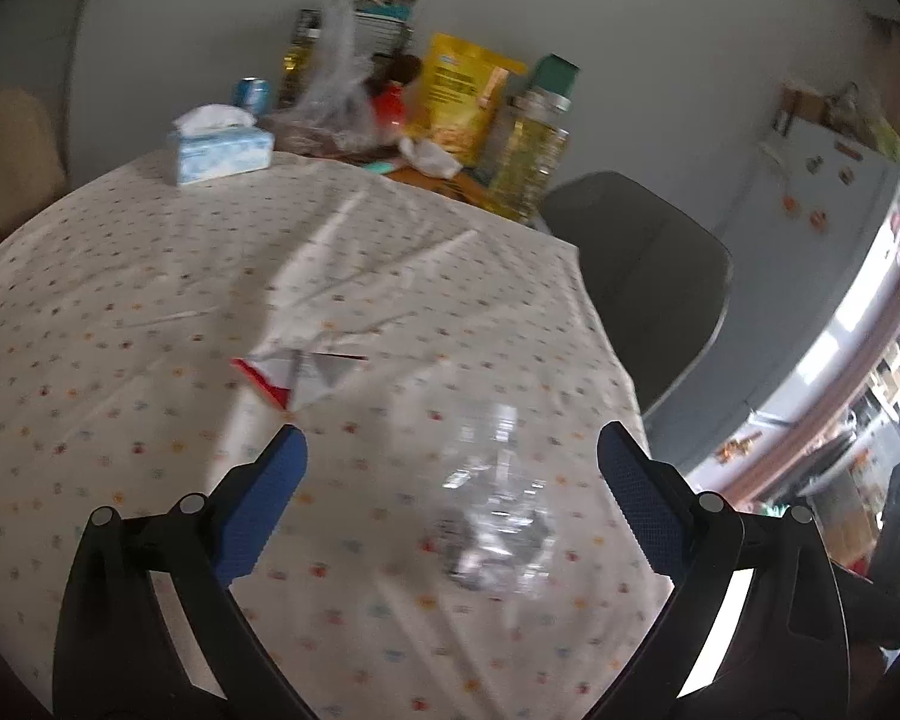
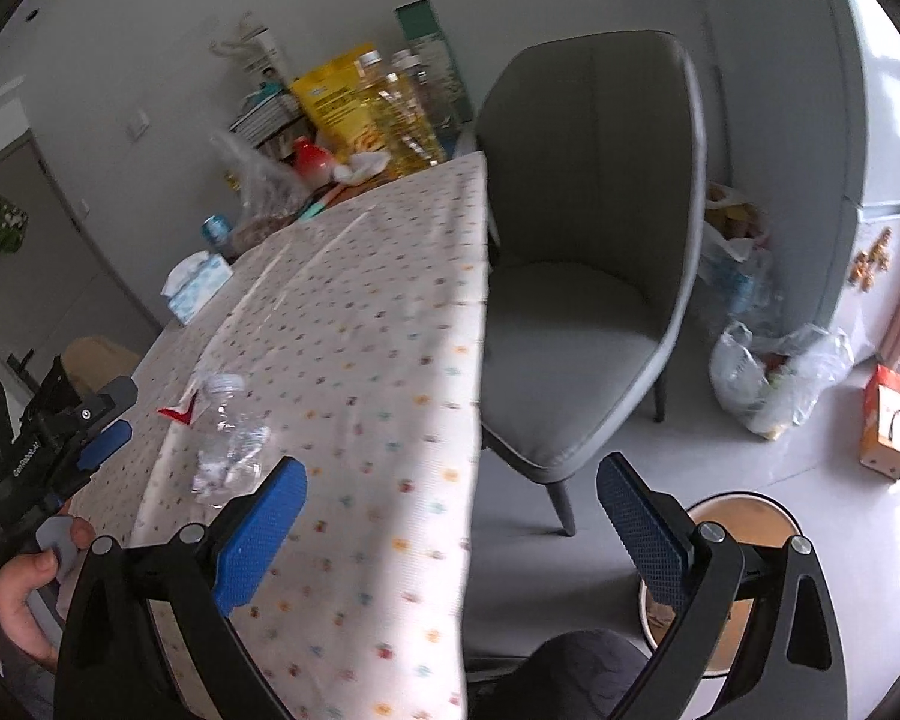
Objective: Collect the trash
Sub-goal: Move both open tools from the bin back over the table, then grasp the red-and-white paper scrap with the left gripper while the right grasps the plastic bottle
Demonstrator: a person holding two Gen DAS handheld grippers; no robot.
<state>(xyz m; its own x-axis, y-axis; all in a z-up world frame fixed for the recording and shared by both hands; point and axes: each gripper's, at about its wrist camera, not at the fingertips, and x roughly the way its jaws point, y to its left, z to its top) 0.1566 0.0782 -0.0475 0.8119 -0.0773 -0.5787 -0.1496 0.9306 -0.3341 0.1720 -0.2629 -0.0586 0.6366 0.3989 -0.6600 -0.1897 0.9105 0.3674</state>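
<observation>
A crushed clear plastic bottle (image 1: 492,510) lies on the dotted tablecloth (image 1: 150,330), between my left gripper's open blue fingers. My left gripper (image 1: 450,450) is open and empty, just above the bottle. A red and white wrapper (image 1: 297,375) lies flat a little beyond it. In the right wrist view the bottle (image 2: 228,438) and the wrapper (image 2: 180,411) lie at the left, with the left gripper (image 2: 99,423) beside them. My right gripper (image 2: 450,480) is open and empty, over the table's right edge. A round bin (image 2: 750,516) stands on the floor below it.
A tissue box (image 1: 222,147), a can (image 1: 251,93), oil bottles (image 1: 528,156), a yellow bag (image 1: 462,96) and plastic bags crowd the table's far end. A grey chair (image 2: 582,252) stands against the table's right side. Filled plastic bags (image 2: 774,372) and a small orange box (image 2: 888,420) sit on the floor.
</observation>
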